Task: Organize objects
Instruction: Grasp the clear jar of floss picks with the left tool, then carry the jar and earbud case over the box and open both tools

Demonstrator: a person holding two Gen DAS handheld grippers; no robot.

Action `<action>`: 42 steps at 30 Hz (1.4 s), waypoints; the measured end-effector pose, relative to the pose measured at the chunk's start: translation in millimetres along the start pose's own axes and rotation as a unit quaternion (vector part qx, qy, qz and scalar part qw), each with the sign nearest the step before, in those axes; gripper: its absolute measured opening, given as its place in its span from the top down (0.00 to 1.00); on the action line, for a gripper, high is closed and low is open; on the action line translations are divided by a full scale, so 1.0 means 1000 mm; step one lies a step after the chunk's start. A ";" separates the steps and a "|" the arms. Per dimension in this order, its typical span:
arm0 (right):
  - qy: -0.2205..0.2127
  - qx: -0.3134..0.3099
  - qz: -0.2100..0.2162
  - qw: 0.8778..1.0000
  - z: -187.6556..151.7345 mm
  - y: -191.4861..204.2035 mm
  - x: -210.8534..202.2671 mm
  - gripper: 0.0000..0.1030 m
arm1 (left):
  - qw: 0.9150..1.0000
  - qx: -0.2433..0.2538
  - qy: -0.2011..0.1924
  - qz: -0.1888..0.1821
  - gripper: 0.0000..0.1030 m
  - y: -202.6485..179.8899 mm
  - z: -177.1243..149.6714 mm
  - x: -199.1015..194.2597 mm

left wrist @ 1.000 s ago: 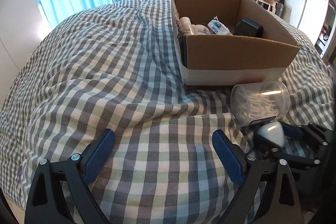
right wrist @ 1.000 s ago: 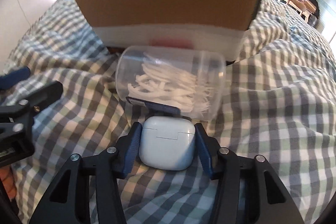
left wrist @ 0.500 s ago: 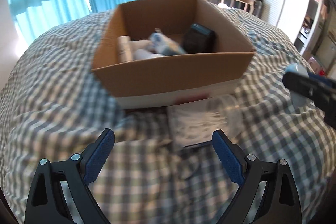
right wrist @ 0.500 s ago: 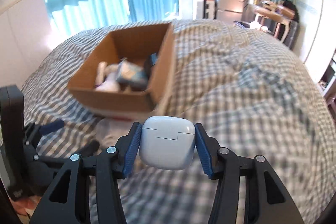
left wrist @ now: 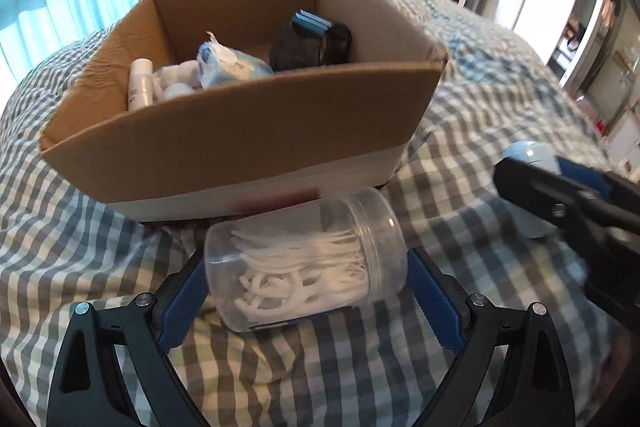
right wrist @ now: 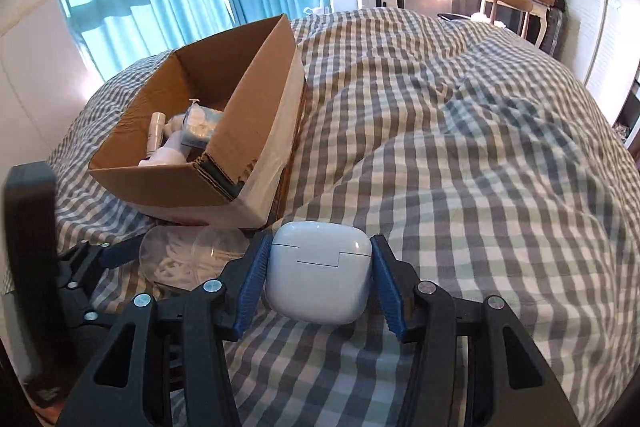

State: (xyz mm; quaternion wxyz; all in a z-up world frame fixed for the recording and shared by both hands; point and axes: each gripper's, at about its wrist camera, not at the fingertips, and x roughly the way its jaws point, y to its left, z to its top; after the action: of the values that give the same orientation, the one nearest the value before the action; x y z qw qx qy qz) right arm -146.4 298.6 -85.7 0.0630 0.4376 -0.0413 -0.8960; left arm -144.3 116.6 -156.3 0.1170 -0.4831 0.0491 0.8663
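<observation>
Box (left wrist: 224,147) at 12 o'clock already held several items. Right claw (right wrist: 318,281) clenched on earbud case (right wrist: 318,277), off the bed. Left claw (left wrist: 306,291) straddled floss-pick jar (left wrist: 306,273) lying on bed, contact unclear. Both left to box.

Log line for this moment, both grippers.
left gripper: open around floss-pick jar | right gripper: shut on earbud case | cardboard box: behind jar

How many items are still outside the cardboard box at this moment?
2. The clear jar of floss picks lies on the bed between the left gripper fingers, before the cardboard box; the white earbud case is clamped in the right gripper.
</observation>
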 end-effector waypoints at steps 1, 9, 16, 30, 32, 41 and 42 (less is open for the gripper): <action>0.001 0.002 0.002 1.000 -0.001 -0.001 0.001 0.51 | 1.000 0.003 0.002 0.006 0.06 -0.002 0.001 0.005; 0.007 -0.004 -0.005 1.000 -0.004 0.003 0.004 0.51 | 1.000 0.006 -0.007 0.004 0.08 -0.002 0.002 0.019; 0.003 -0.012 -0.018 1.000 -0.010 0.010 0.001 0.51 | 1.000 0.011 -0.023 0.005 0.08 -0.004 -0.004 -0.005; -0.033 -0.035 -0.013 0.999 -0.017 0.041 -0.057 0.51 | 0.997 0.015 -0.078 0.025 0.09 0.019 -0.020 -0.097; -0.040 -0.040 -0.011 0.998 -0.015 0.046 -0.067 0.51 | 0.995 0.012 -0.093 0.027 0.09 0.025 -0.018 -0.109; -0.086 -0.071 0.002 0.994 0.024 0.074 -0.109 0.51 | 0.986 0.003 -0.162 0.043 0.09 0.056 0.024 -0.161; -0.092 -0.075 0.004 0.993 0.032 0.078 -0.113 0.51 | 0.985 0.003 -0.168 0.044 0.09 0.059 0.030 -0.163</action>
State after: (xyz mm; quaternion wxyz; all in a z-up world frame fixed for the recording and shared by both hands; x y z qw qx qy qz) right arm -97.3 238.9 31.9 0.0953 0.3473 0.0188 -0.9327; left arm -101.3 40.3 -3.6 0.0869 -0.3281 0.0520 0.9392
